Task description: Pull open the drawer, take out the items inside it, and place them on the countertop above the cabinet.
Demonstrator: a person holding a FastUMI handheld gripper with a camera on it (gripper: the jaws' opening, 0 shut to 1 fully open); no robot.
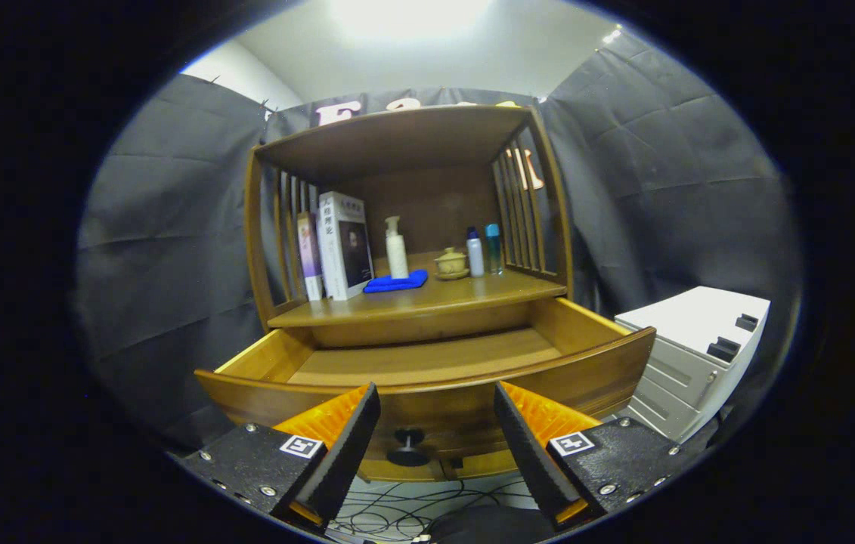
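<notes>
Two fingers of the claw [436,434] stand apart, gripping nothing; the drawer [427,378] lies open just ahead, its knob [407,446] between them.

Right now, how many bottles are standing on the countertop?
3: a white pump bottle behind the blue cloth, and two small bottles, white and teal, right of the teapot. Open gripper frames the drawer knob.

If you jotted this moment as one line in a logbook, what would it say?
drawer: pulled open, visible floor bare | gripper: open, holding nothing, knob between fingers | countertop: blue cloth, pump bottle, books
</notes>
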